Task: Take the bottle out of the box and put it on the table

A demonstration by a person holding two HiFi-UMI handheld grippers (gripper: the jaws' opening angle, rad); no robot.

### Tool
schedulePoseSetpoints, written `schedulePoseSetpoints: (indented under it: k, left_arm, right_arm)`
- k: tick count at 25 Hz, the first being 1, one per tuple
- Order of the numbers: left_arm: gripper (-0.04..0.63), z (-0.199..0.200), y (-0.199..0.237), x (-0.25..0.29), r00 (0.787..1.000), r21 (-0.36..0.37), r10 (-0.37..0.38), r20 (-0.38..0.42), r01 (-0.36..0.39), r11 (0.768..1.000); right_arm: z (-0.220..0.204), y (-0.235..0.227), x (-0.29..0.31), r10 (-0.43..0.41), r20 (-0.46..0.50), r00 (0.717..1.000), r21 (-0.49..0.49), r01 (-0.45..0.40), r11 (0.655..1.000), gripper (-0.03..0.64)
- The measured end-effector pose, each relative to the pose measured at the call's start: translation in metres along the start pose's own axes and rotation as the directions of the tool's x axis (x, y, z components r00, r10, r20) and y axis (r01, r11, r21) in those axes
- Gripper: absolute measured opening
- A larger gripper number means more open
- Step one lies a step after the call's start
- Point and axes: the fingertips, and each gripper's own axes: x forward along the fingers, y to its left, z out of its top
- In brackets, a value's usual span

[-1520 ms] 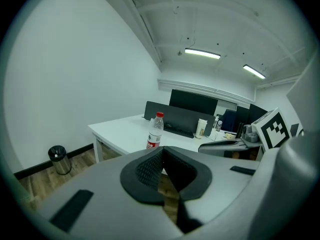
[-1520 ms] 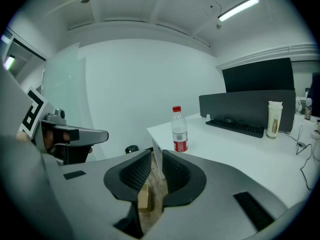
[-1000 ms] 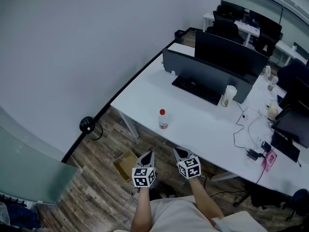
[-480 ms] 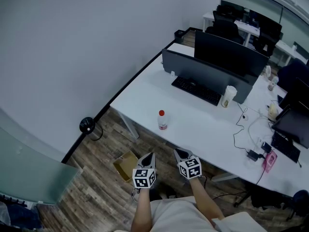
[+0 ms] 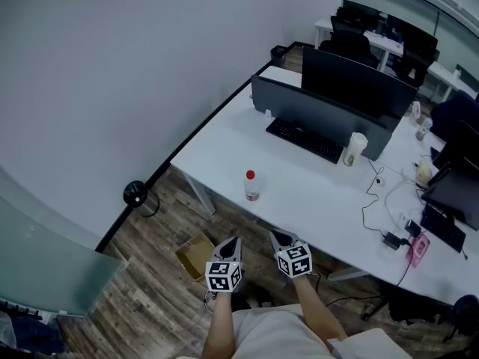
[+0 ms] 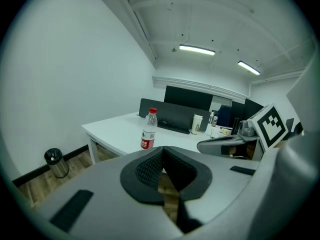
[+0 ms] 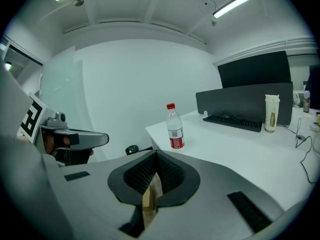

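A clear water bottle (image 5: 252, 187) with a red cap and red label stands upright near the front edge of the white table (image 5: 314, 197). It also shows in the left gripper view as the bottle (image 6: 148, 129) and in the right gripper view as the bottle (image 7: 174, 127). The open cardboard box (image 5: 196, 253) lies on the wooden floor beside the table leg. My left gripper (image 5: 230, 240) and right gripper (image 5: 278, 236) hang side by side close to my body, short of the table. Both are shut and hold nothing.
On the table are a black keyboard (image 5: 304, 139), a dark partition with a monitor (image 5: 329, 103), a tall paper cup (image 5: 354, 148) and cables (image 5: 385, 208). A small black bin (image 5: 135, 193) stands by the wall. More desks and chairs fill the far right.
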Motion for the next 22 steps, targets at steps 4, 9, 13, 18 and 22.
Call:
schedulePoseSetpoints:
  k: [4, 9, 13, 18, 22]
  left_arm:
    - [0.015, -0.002, -0.001, -0.002, 1.0, -0.002, -0.002, -0.001, 0.002, 1.0]
    - [0.015, -0.003, 0.001, -0.001, 1.0, 0.001, -0.007, -0.003, 0.007, 1.0]
    - [0.015, -0.003, 0.001, 0.0, 1.0, 0.003, -0.008, -0.001, 0.008, 1.0]
    - [0.015, 0.003, 0.003, 0.002, 1.0, 0.012, -0.008, 0.009, 0.008, 1.0]
    - [0.015, 0.01, 0.006, 0.006, 1.0, 0.021, -0.014, 0.016, 0.014, 1.0]
  right_arm:
    - [-0.003, -0.001, -0.002, -0.008, -0.001, 1.0, 0.001, 0.008, 1.0, 0.04]
    - [-0.001, -0.001, -0.002, -0.006, 0.004, 1.0, 0.005, 0.006, 1.0, 0.04]
    - [-0.001, -0.002, -0.002, -0.011, 0.003, 1.0, -0.003, 0.011, 1.0, 0.04]
    - [0.004, -0.003, -0.001, -0.015, 0.007, 1.0, -0.011, 0.015, 1.0, 0.04]
    - [0.008, -0.004, 0.0, -0.017, 0.013, 1.0, -0.019, 0.018, 1.0, 0.04]
